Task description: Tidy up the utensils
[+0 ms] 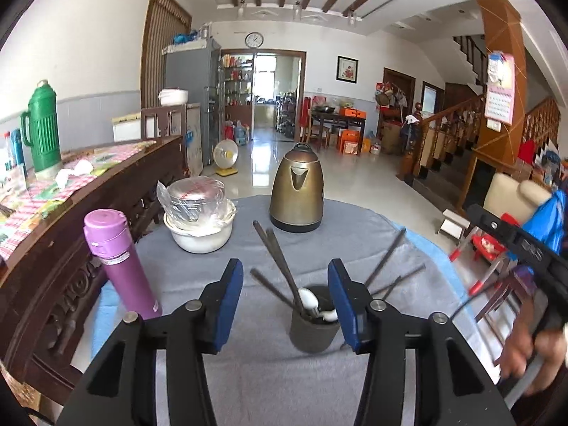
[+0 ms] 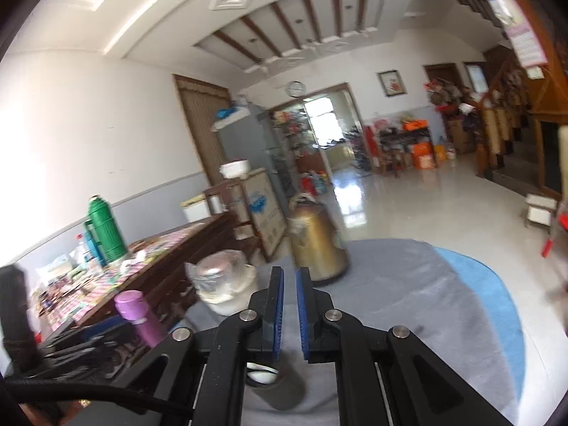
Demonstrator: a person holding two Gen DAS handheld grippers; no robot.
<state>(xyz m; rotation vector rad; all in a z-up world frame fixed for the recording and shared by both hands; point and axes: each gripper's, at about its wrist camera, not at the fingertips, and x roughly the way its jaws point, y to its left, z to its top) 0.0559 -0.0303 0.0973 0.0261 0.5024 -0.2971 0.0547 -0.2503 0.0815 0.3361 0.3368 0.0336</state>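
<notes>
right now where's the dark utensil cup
In the left wrist view the dark grey round utensil cup stands on the grey cloth, between the open left hand-held gripper fingers, nearer than the brass kettle.

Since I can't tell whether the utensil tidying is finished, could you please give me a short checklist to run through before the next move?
1. Holder cup upright on the grey cloth: ok.
2. Chopsticks and white spoons sit in the cup: ok.
3. Left gripper open, jaws either side of the cup, nothing held: ok.
4. Right gripper free of any utensil, jaws nearly together with a narrow gap: ok.
5. No utensils left loose on the cloth: cannot tell; the grippers hide part of it.
6. Kettle and purple bottle stand apart from the cup: ok.
</notes>
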